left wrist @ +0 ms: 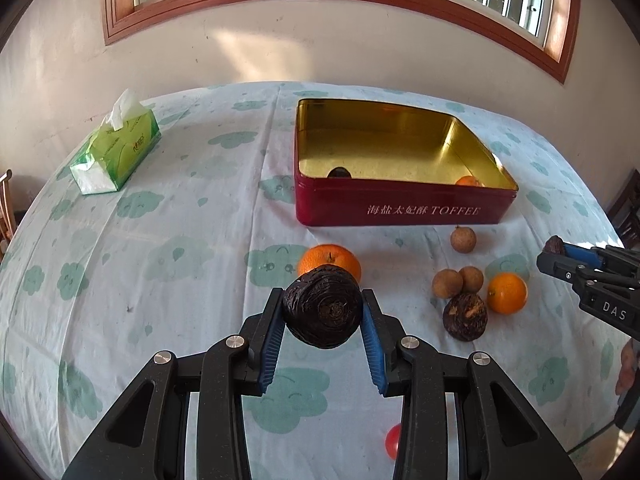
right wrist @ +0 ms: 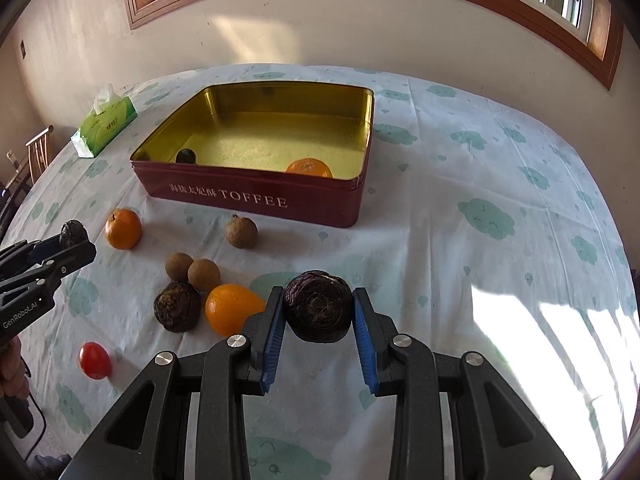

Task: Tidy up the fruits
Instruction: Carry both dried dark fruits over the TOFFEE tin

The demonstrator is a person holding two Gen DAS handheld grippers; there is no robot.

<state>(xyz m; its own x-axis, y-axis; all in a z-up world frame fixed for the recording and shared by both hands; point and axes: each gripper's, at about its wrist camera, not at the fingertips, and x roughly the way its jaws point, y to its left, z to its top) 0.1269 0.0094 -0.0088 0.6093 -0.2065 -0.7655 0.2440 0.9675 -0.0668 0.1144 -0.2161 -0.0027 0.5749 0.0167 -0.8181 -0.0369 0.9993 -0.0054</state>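
My left gripper (left wrist: pixel 322 300) is shut on a dark wrinkled water chestnut (left wrist: pixel 322 306) and holds it above the cloth. My right gripper (right wrist: pixel 319 302) is shut on another dark water chestnut (right wrist: pixel 318 306). The red toffee tin (left wrist: pixel 400 208), gold inside, stands ahead; it holds a dark chestnut (right wrist: pixel 186 156) and an orange (right wrist: pixel 309 168). On the cloth lie two oranges (right wrist: pixel 123 229) (right wrist: pixel 232 309), three brown longans (right wrist: pixel 241 232) (right wrist: pixel 179 266) (right wrist: pixel 204 274), a third chestnut (right wrist: pixel 177 306) and a red cherry tomato (right wrist: pixel 95 360).
A green tissue box (left wrist: pixel 116 152) lies at the far left of the table. A wall with a window stands behind the table. Wooden chairs stand at the left edge (right wrist: pixel 36 152).
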